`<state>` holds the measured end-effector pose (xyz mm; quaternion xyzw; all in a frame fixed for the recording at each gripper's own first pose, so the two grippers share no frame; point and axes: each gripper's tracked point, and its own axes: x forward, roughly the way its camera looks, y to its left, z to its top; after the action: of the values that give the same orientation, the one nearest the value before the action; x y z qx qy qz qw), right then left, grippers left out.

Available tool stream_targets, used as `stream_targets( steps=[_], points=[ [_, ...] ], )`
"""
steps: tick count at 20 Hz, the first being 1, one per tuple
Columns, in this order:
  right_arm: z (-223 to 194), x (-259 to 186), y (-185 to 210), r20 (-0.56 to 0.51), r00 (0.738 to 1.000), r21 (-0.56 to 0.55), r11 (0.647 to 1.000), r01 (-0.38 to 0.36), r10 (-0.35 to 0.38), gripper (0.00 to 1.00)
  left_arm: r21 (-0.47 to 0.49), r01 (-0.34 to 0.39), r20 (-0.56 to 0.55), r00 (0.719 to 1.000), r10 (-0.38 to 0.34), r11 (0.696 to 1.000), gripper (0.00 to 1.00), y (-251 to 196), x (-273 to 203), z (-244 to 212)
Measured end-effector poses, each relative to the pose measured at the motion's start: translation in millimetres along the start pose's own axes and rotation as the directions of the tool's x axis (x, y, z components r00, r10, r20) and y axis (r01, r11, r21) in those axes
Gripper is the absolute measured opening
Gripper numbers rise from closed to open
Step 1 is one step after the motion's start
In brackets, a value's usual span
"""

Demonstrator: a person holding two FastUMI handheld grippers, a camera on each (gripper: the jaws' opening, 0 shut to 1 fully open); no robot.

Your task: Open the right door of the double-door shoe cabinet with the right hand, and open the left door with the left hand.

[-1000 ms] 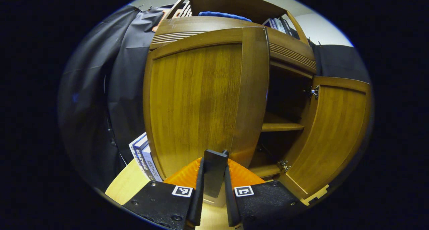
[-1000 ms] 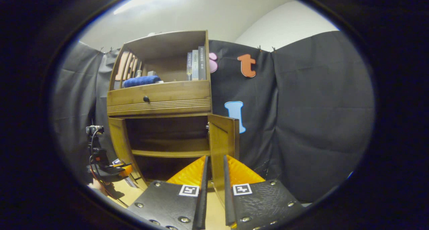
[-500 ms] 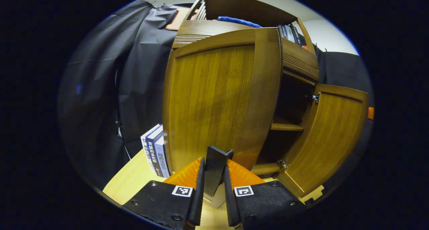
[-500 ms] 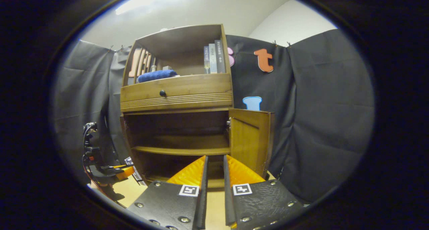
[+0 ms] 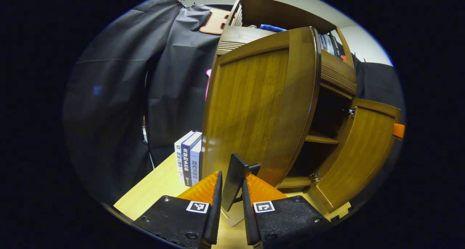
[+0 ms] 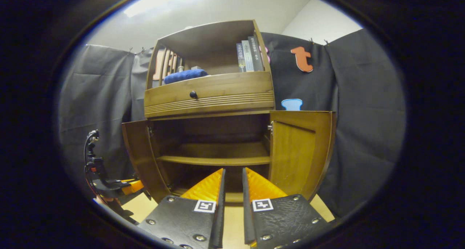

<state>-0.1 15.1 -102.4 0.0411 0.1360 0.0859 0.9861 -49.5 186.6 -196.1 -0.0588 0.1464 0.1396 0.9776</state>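
Observation:
The wooden shoe cabinet [image 6: 209,96] has both lower doors swung open. The left door [image 5: 254,107] stands wide in the left gripper view, and its dark handle [image 5: 238,165] sits between the fingers of my left gripper [image 5: 232,183], which is shut on it. The right door [image 6: 299,151] hangs open, apart from my right gripper [image 6: 233,171], whose fingers stand close together with nothing between them, facing the cabinet's inside. In the right gripper view, the left gripper [image 6: 121,187] shows low beside the left door [image 6: 140,158]. The right door [image 5: 363,154] also shows in the left gripper view.
A few books [image 5: 189,158] stand on the light wooden table [image 5: 156,183] left of the cabinet. Inside is a shelf [image 6: 214,160]. Above the doors are a drawer knob [image 6: 193,94], a blue cloth [image 6: 185,75] and books [image 6: 249,56]. Black cloth walls surround the booth.
The left door has swung farther open with my left gripper holding its handle. The right door has opened wider and now stands right of my right gripper, no longer in line with its fingers.

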Motion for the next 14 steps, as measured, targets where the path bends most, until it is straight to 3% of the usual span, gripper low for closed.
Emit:
stream_targets(
  steps=[4,5,6,14],
  points=[
    [-4,7,13,-0.005,0.999,0.002,0.999,-0.038,0.038,0.22,0.0,-0.046,-0.011,0.999,0.046,0.999,0.1,22,-9,-3],
    [-5,9,16,-0.007,0.999,0.005,0.999,-0.047,0.047,0.22,-0.002,-0.05,-0.012,0.999,0.05,0.999,0.24,24,-11,-2],
    [-5,10,19,-0.007,0.999,0.006,0.999,-0.054,0.054,0.22,-0.005,-0.055,-0.012,0.998,0.055,0.998,0.16,28,-13,-3],
    [-10,19,30,-0.014,0.996,0.014,0.996,-0.086,0.086,0.22,-0.032,-0.125,-0.01,0.992,0.125,0.992,0.15,46,-20,-2]
  ],
)
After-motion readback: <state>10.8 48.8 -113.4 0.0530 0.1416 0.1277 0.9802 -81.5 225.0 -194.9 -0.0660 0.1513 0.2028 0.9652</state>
